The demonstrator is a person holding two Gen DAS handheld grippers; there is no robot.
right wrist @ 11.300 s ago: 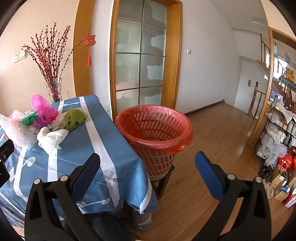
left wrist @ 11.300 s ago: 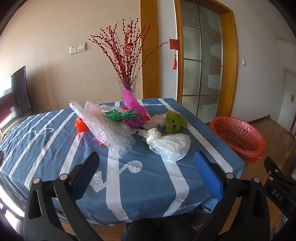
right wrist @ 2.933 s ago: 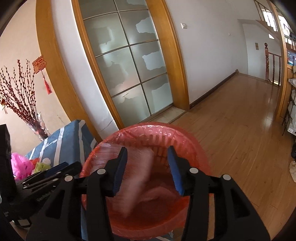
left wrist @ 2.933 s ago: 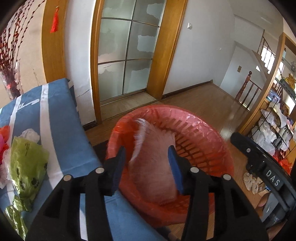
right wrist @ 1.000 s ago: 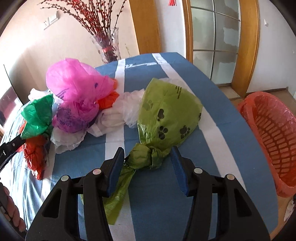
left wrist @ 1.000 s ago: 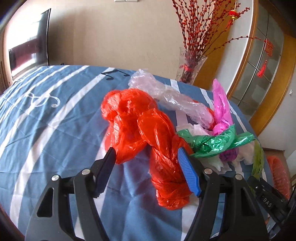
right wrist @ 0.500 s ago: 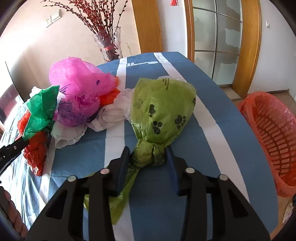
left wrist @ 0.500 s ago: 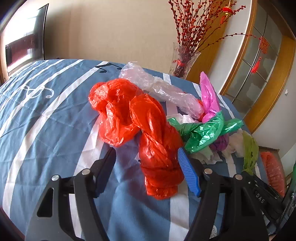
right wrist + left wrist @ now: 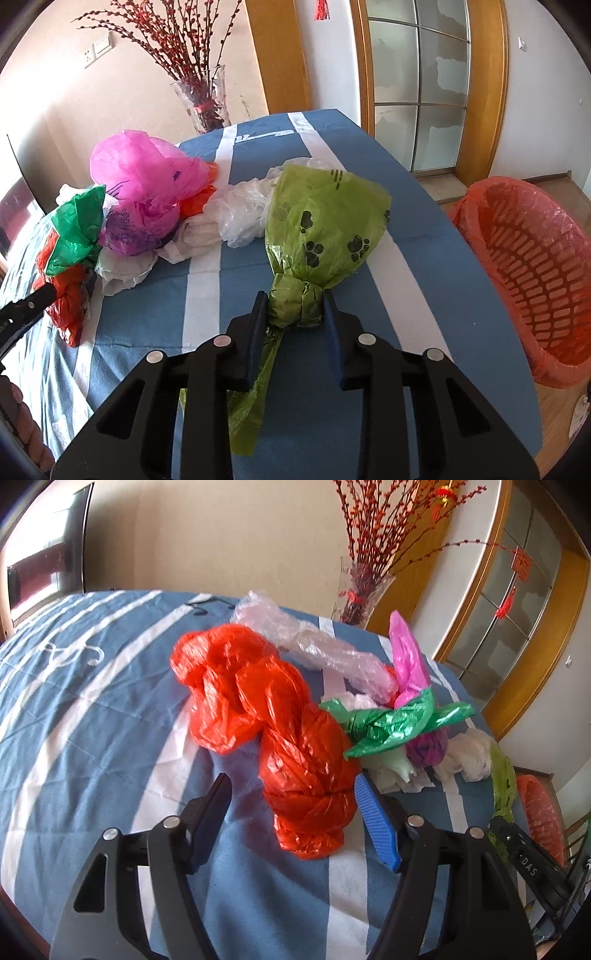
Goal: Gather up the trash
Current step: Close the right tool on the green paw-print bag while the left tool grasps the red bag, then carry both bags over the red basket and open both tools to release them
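Trash bags lie in a loose heap on blue striped tablecloth (image 9: 92, 701).

L wrist view: red bag (image 9: 273, 731), twisted and crumpled, lies on cloth w/ its near knotted end between the fingers of the left gripper (image 9: 293, 797). Jaws wide apart; bag end sits closer to the blue-padded right finger, clear gap to the left finger, pads not pressing it, nothing held. Behind red bag: clear bubble-wrap roll (image 9: 314, 646); to its right green bag (image 9: 395, 723) lying across pink bag (image 9: 408, 661), purple-ish lump under them, white bags (image 9: 465, 753) further right. Lime bag edge and red-lined basket (image 9: 539, 812) at far right, partly cut off. Vase w/ red branches (image 9: 358, 598) at table's far edge.

R wrist view: lime paw-print bag (image 9: 325, 225) on cloth straight ahead; its knot sits between the fingers of the right gripper (image 9: 295, 306), both pads pressed against the knot, jaws narrowed onto it. Bag's tail hangs below the fingers, body fans out beyond them. Left of it: white bags (image 9: 236, 214), pink bag (image 9: 144, 177), green bag (image 9: 79, 229), red bag (image 9: 68, 295) at cloth's left side w/ other gripper's tip beside it. Basket (image 9: 535, 251) stands off table's right edge, well apart from lime bag.
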